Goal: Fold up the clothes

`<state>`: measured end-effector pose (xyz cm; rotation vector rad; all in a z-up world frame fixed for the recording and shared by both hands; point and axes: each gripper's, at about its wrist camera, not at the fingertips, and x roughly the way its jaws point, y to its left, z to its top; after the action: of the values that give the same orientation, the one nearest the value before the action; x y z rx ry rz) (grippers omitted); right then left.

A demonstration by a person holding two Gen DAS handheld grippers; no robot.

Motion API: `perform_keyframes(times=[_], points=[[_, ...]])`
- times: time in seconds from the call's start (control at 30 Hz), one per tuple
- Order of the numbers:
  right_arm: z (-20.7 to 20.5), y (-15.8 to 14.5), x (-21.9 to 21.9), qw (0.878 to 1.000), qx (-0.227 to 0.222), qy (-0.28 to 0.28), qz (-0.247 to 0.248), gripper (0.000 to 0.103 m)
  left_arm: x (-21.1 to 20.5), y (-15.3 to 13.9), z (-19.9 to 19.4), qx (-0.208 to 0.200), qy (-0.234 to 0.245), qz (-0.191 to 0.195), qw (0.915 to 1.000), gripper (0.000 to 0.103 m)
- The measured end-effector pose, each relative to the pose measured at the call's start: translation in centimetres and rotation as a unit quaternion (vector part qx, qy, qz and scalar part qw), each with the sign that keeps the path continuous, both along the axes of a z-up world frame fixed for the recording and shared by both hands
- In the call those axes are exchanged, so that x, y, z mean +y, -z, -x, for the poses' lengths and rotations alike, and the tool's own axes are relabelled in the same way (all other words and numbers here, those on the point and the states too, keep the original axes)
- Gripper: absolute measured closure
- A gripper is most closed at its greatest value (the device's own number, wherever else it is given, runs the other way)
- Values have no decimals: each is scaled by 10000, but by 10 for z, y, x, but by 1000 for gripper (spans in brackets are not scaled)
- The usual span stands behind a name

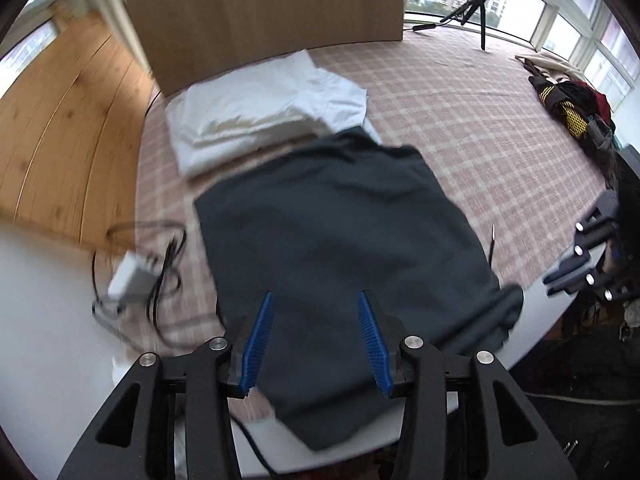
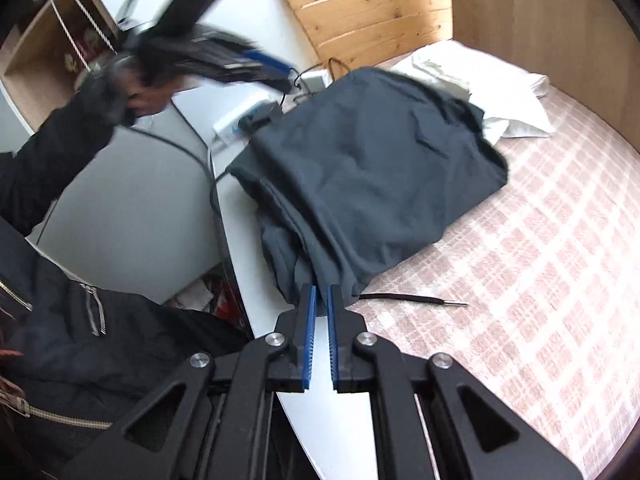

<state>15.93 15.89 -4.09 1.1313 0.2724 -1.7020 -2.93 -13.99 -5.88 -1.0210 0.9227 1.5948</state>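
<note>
On pink checked cloth (image 1: 460, 120): dark garment (image 1: 340, 220), white pillow (image 1: 256, 108); wooden walls.

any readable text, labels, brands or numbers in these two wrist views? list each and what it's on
None can be read.
Dark garment: plain, no print or tag showing.
White folded cloth: no marking visible.
White adapter among the cables: motion-blurred, nothing legible.
Clothes pile by the window: yellow pattern only, no letters.
Faint light marks at the bottom right of the left wrist view: too small to read.

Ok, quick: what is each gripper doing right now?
Left gripper: open, holding nothing, above the dark garment.
Right gripper: closed on the dark garment's edge.
</note>
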Motion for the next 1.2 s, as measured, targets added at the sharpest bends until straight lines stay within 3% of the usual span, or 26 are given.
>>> perform_keyframes(times=[0.13, 0.23, 0.33, 0.4, 0.43, 0.47, 0.5, 0.6, 0.67, 0.73, 0.8, 0.83, 0.87, 0.97, 1.07, 1.2], points=[[1, 19, -8, 9990, 156, -56, -420, 85, -46, 30, -43, -147, -120, 134, 9997, 61], [2, 24, -12, 9994, -83, -31, -345, 83, -45, 45, -61, -124, 85, 185, 9997, 61], [0, 22, -13, 9993, 50, -64, -358, 82, -39, 49, -72, -153, 307, 270, 9990, 61], [0, 20, -12, 9994, 2, -45, -353, 85, -32, 63, -74, -85, 421, 441, 9981, 70], [1, 20, -15, 9994, -12, -73, -335, 89, -29, 68, -74, -39, 416, 554, 9976, 95], [3, 20, -17, 9994, -26, -103, -316, 95, -29, 72, -73, -25, 402, 633, 9972, 101], [0, 16, -17, 9994, -36, -194, -276, 95, -32, 71, -72, -93, 368, 627, 9973, 102], [-17, 0, -13, 9983, 64, -565, -161, 94, -52, 61, -64, -210, 247, 551, 9980, 101], [-14, -7, -1, 9983, -239, -538, -39, 93, -65, 59, -56, -315, 4, 698, 9971, 90], [11, -6, 9, 9982, -532, -199, 197, 89, -71, 54, -55, -223, -152, 808, 9964, 89], [41, -6, 27, 9957, -759, 351, 398, 71, -67, 42, -65, -63, -125, 718, 9973, 88], [58, -4, 36, 9929, -856, 693, 439, 64, -61, 33, -73, -55, -81, 543, 9985, 82], [75, -1, 43, 9893, -938, 1018, 469, 58, -53, 25, -84, -40, -13, 384, 9993, 74], [129, 12, 57, 9770, -1075, 1770, 507, 58, -21, 13, -131, 151, 669, 16, 9976, 61], [171, 23, 49, 9690, -1216, 2077, 552, 58, 10, 21, -166, 141, 1319, -117, 9911, 60], [197, 45, 12, 9720, -1187, 2022, 128, 58, 35, 48, -174, 238, 1476, 175, 9886, 60]])
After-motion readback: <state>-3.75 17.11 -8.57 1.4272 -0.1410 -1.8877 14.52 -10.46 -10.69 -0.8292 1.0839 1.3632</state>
